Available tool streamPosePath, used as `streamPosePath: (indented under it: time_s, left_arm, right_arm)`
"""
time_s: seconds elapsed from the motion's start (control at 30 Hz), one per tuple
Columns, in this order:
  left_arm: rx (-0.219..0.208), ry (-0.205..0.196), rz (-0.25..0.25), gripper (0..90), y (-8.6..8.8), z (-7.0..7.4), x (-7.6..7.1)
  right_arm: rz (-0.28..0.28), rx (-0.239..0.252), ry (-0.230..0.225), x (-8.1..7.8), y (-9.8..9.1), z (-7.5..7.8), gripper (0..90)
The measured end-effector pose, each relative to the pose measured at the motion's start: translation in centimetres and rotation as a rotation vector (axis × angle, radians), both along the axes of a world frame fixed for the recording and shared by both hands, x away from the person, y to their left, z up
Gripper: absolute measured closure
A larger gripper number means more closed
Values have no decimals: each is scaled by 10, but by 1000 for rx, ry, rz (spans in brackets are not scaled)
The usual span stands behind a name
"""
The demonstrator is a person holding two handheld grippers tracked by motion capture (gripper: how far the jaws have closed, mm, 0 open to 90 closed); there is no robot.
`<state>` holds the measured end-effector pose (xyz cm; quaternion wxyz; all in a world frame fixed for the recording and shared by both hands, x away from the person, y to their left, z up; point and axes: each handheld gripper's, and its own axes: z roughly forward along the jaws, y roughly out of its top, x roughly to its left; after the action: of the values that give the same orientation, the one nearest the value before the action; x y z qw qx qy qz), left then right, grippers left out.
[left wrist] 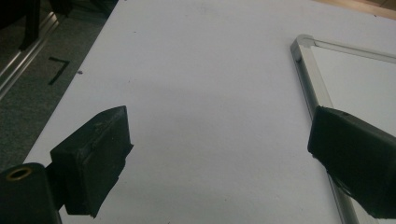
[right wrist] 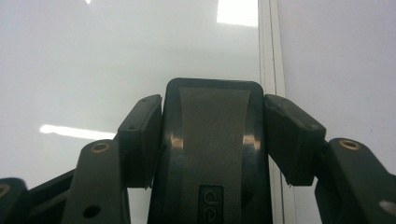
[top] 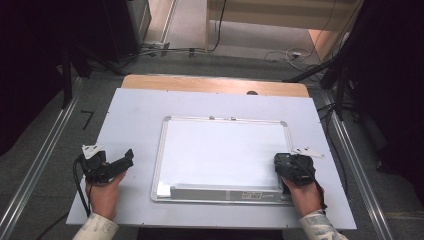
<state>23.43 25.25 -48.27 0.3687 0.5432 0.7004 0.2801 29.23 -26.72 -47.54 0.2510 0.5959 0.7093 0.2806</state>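
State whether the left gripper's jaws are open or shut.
Open. In the left gripper view, the left gripper has its jaws wide apart with bare table between.

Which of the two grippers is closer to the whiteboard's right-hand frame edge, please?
Right. The right gripper, shut on a black eraser, hangs over the whiteboard beside its right frame edge. The left gripper, open, sits on the table left of the board.

overhead light falls evenly on the pale table (top: pixel 135 115), while the room's edges in the high view sink into near-black. two bright glare patches and a streak reflect off the glossy whiteboard (right wrist: pixel 93 56) in the right gripper view, where the eraser (right wrist: pixel 212 140) looms soft and close. the left gripper (left wrist: pixel 219 154) casts a faint shadow; its jaws blur.
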Motion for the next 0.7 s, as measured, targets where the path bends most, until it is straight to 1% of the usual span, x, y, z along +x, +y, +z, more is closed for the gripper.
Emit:
streamPosePath:
  time_s: [0.1,0.13,0.23,0.33,0.4,0.47,0.57,0.7]
  left_arm:
    - [-2,0,1,63,0,0,0]
    - [-3,0,1,63,0,0,0]
    - [-1,1,1,63,0,0,0]
    - [-1,-1,-1,63,-1,0,0]
    - [-1,1,-1,63,0,0,0]
    - [-1,0,0,63,0,0,0]
    - [-1,0,-1,63,0,0,0]
    - [-2,-1,0,63,0,0,0]
  right_arm:
    - [0,0,18,2,-1,-4,386]
    - [-6,10,16,2,-1,-4,386]
    - [1,18,16,2,-3,-5,368]
    - [29,29,19,2,-2,-6,275]
    - [46,22,15,2,-2,-7,254]
    - [48,32,17,2,-3,-6,235]
    - [41,38,0,1,-5,-3,229]
    - [46,49,-30,0,-11,2,224]
